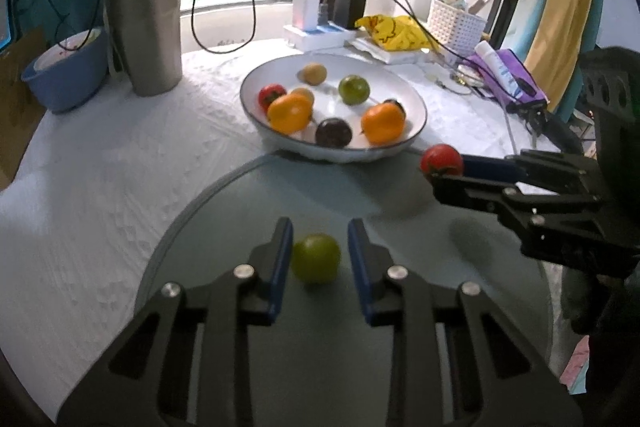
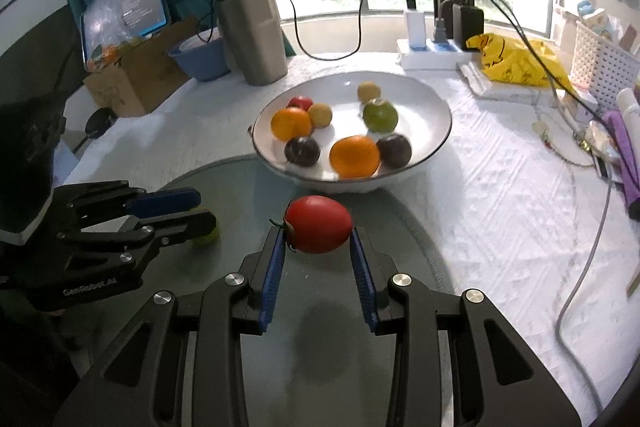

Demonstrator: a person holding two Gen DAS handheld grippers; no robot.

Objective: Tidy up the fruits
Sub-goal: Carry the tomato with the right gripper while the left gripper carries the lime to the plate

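A white bowl [image 1: 416, 131] [image 2: 436, 143] holds several fruits: oranges, dark plums, green and red ones. My left gripper [image 1: 318, 235] is open around a green fruit [image 1: 316, 258] that lies on the round glass plate [image 1: 400, 195]; its pads stand a little apart from the fruit. In the right wrist view the left gripper [image 2: 200, 209] mostly hides that green fruit [image 2: 208, 237]. My right gripper [image 2: 318, 233] is shut on a red tomato [image 2: 318, 223] and holds it above the glass plate [image 2: 400, 227], just in front of the bowl. The tomato [image 1: 442, 159] also shows in the left wrist view.
A steel tumbler [image 1: 144, 27] and a blue basin [image 1: 64, 75] stand at the back left. A power strip with cables [image 1: 320, 31], a yellow bag [image 1: 396, 33], a white basket [image 1: 456, 21] and purple items [image 1: 508, 75] crowd the back right. A cardboard box [image 2: 132, 79] sits left.
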